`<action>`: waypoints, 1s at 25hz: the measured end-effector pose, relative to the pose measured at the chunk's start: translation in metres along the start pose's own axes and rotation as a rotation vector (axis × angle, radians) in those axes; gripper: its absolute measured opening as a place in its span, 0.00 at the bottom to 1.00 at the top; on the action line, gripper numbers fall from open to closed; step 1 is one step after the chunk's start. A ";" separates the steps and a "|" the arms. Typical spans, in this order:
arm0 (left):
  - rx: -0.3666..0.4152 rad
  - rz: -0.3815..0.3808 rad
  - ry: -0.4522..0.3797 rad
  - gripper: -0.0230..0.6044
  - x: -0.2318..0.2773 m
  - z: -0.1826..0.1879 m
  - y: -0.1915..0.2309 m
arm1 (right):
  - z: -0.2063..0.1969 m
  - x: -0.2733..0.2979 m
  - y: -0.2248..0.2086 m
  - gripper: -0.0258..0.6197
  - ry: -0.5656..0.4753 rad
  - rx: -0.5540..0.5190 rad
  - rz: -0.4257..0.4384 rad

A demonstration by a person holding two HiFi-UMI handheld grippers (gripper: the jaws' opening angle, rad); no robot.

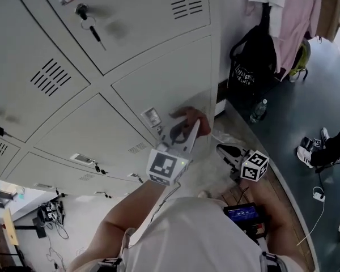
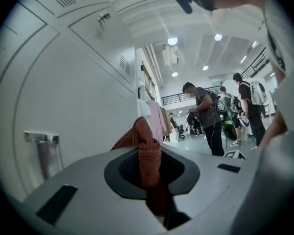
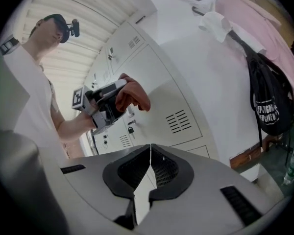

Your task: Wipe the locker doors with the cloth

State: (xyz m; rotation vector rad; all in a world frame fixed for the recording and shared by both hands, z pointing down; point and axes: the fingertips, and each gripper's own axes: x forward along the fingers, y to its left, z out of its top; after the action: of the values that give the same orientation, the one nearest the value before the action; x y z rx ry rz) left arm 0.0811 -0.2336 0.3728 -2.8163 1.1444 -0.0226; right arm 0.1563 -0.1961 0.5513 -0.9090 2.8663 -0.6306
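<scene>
Head view shows your left gripper [image 1: 186,134] clamped on the cloth [image 1: 191,117], holding it to the door [image 1: 158,78] for wiping, while your right gripper [image 1: 224,150], closed and empty, hangs clear.

Head view: the left gripper [image 1: 188,130] is covering most of the cloth [image 1: 191,115], so only a reddish fold is showing against the locker door [image 1: 158,84]. The person's shirt [image 1: 192,237] is blocking the lower middle of the frame. The door label [image 1: 152,117] is appearing too small to read. Left gripper view: the cloth's lower end is disappearing into the dark gap between the jaws. Right gripper view: the print on the black bag [image 3: 268,106] is reading as illegible.
</scene>
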 end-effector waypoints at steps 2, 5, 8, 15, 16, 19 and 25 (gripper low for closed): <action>-0.010 0.010 0.012 0.10 -0.030 -0.015 0.005 | 0.007 0.012 0.010 0.07 0.013 -0.040 0.032; -0.055 0.075 0.065 0.10 -0.079 -0.045 0.022 | 0.021 0.027 0.027 0.07 0.004 -0.074 0.065; -0.132 0.143 0.072 0.10 -0.128 -0.059 0.035 | 0.027 0.039 0.045 0.07 0.018 -0.099 0.094; -0.227 0.253 0.079 0.10 -0.211 -0.086 0.052 | 0.023 0.051 0.096 0.07 0.040 -0.129 0.171; -0.232 0.262 0.093 0.10 -0.218 -0.091 0.053 | 0.022 0.051 0.104 0.07 0.037 -0.131 0.182; -0.242 0.267 0.123 0.10 -0.230 -0.106 0.051 | 0.016 0.049 0.118 0.07 0.032 -0.131 0.182; -0.269 0.253 0.124 0.10 -0.233 -0.117 0.041 | 0.012 0.039 0.125 0.07 0.046 -0.143 0.154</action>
State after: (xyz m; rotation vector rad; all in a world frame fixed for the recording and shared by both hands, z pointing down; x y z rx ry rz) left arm -0.1202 -0.1109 0.4910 -2.9030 1.6387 -0.0251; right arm 0.0591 -0.1305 0.4919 -0.6876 3.0169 -0.4426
